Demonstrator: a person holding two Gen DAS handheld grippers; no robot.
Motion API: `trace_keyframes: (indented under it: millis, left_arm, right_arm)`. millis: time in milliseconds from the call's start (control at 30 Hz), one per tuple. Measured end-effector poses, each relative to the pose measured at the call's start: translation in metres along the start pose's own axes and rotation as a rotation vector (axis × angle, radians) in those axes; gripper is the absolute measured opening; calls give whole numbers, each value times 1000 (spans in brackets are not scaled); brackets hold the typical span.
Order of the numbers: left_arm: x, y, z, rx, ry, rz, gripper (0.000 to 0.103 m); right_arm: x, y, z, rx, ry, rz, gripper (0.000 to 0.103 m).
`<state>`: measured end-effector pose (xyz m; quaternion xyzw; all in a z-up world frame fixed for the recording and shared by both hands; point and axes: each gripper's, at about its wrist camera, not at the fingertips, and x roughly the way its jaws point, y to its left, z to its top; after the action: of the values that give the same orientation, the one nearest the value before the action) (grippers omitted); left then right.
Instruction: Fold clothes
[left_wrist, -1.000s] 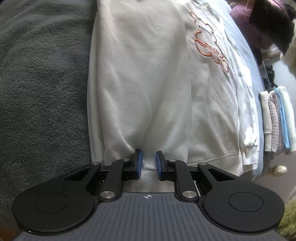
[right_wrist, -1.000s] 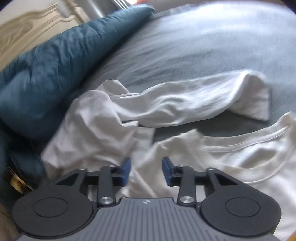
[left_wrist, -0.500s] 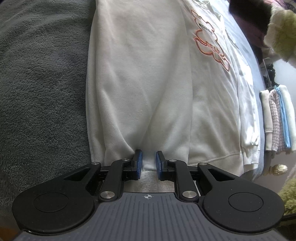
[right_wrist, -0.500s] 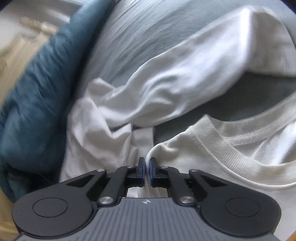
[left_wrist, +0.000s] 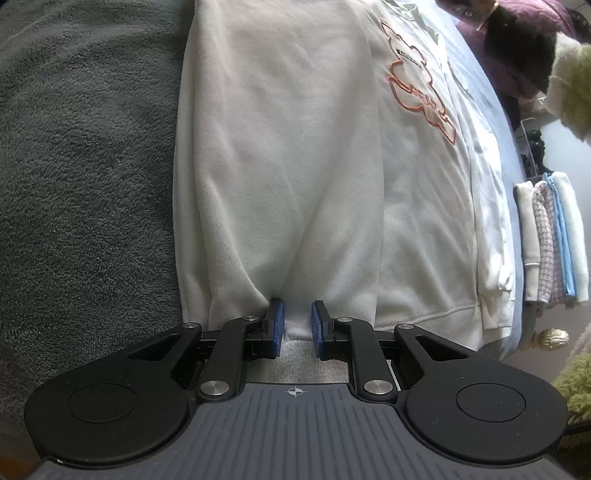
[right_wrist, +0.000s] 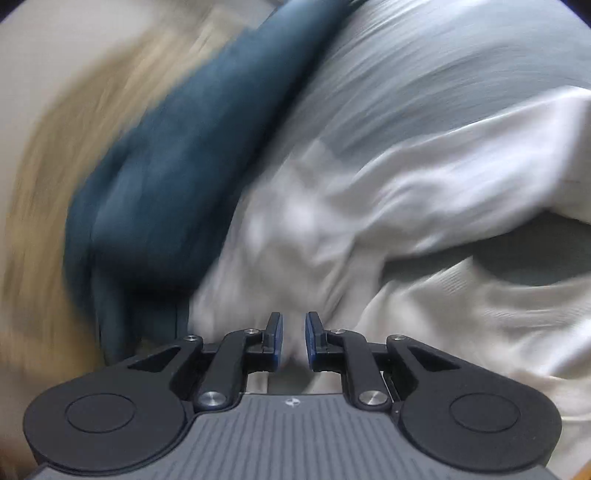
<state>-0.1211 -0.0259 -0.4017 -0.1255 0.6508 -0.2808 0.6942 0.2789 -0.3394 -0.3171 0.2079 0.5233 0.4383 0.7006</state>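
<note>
The left tongs (left_wrist: 297, 320) are staying clamped on the ribbed hem of the cream sweatshirt (left_wrist: 280, 155), which is lying flat on the grey bed (left_wrist: 81, 155), one side panel folded over its front; nothing here is differing from a second ago. The right tongs (right_wrist: 293, 334), pinched tight on cloth near the collar half a second ago, are now standing slightly apart with white fabric (right_wrist: 406, 206) between them; grip cannot be confirmed. Heavy blur indicates this hand is sweeping, probably carrying the shoulder across for the next fold.
</note>
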Motion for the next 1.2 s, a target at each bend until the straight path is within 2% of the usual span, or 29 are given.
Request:
trace_keyframes:
  millis: [67, 100, 133, 167, 233, 267, 367, 467, 500, 633, 733, 767, 833, 900, 967, 1033, 1200]
  left_arm:
    - [-1, 0, -1, -2, -5, -3, 16]
    - [-1, 0, -2, -3, -9, -3, 16]
    - [-2, -1, -3, -3, -15, -1, 17]
    - [-2, -2, -4, -1, -21, 2, 17]
    - [-3, -4, -7, 5, -36, 11, 17]
    - [-3, -4, -8, 5, -45, 13, 17]
    - [-4, -5, -12, -3, -73, 8, 20]
    - [-5, -6, -17, -9, -107, 6, 21]
    - [-5, -6, -19, -10, -118, 7, 21]
    - [-5, -8, -24, -15, -152, 9, 21]
    - [-5, -11, -27, -4, -173, 19, 21]
    - [-5, -12, -28, 1, -180, 23, 21]
    - [-5, -13, -31, 9, -193, 26, 21]
    - [-5, -13, -32, 9, -202, 22, 21]
    - [-7, -11, -31, 2, -203, 12, 21]
    - [-10, -9, -29, -16, -201, -6, 23]
    - [-19, -5, -24, -35, -186, -48, 26]
  right_arm:
    - [27, 2, -1, -53, 117, -23, 16]
    - [25, 3, -1, -53, 94, -46, 15]
    - [22, 4, -1, -52, 71, -69, 5]
    - [19, 5, -1, -51, 47, -92, 0]
    - [14, 7, -2, -50, 1, -138, 3]
    - [11, 7, -2, -49, -23, -161, 9]
    - [3, 12, -3, -56, -83, -224, 9]
    - [9, 70, -23, -288, 118, -160, 9]
    - [22, 90, -35, -375, 216, -135, 9]
    - [86, 148, -93, -681, 494, -76, 9]
    - [135, 154, -128, -753, 562, -99, 7]
    - [146, 148, -131, -737, 547, -143, 7]
    - [145, 132, -117, -576, 442, -159, 5]
    - [122, 126, -100, -442, 281, -214, 13]
    - [92, 122, -86, -319, 161, -234, 13]
    - [51, 130, -88, -301, 100, -245, 13]
    - [-62, 161, -109, -306, 39, -287, 15]
